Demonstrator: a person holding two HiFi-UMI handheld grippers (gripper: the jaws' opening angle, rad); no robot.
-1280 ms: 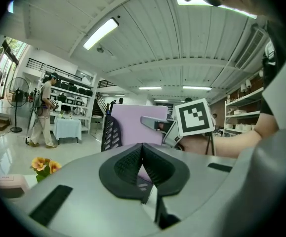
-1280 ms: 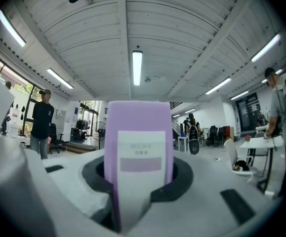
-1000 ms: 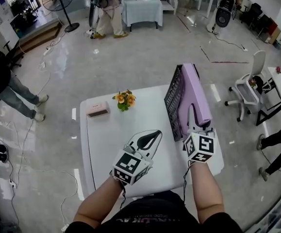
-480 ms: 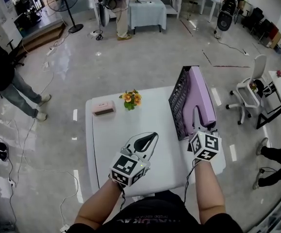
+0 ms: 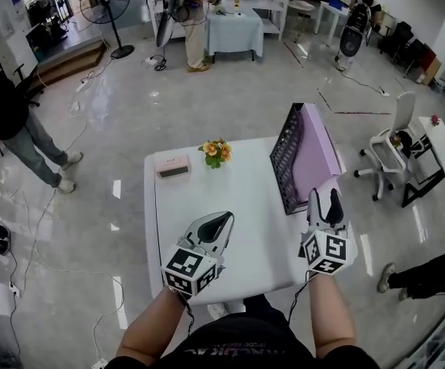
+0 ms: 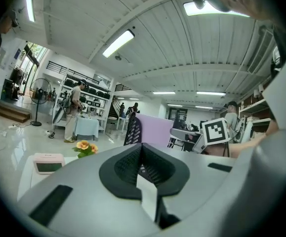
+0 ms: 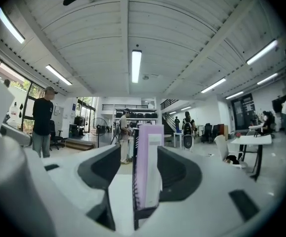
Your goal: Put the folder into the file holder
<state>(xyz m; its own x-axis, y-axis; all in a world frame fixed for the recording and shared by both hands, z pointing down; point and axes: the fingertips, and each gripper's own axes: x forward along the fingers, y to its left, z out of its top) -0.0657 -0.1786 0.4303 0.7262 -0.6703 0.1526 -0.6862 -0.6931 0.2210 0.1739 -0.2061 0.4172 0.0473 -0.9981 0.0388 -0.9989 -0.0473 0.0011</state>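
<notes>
Two grippers over a white table (image 5: 237, 198), all placed against the black mesh file holder (image 5: 283, 160) standing at the table's right edge. Well left of the holder, near the far edge: a small pink box (image 5: 174, 167). Just right of the box, still clear of the holder: a small bunch of orange and yellow flowers (image 5: 217, 151). Left gripper (image 5: 224, 220) hovers over the near half of the table, well to the near left of the holder; its own view shows the black pads (image 6: 128, 164) pressed together at the tip with nothing between them. Purple folder (image 5: 320, 148) stands on edge inside the holder, flat against the right face of the mesh wall, its top edge level with the wall's top. Right gripper (image 5: 324, 194) sits at the holder's near end, pointing along it. Its jaws are spread, and its own view looks down the gap at the folder's near edge, upright, mesh on its left. Folder looks set back from the pads rather than clamped, though the overlap at the right pad (image 7: 175, 169) leaves contact unsettled. Right of the holder, off the table: a white office chair (image 5: 391, 141) on the floor.
</notes>
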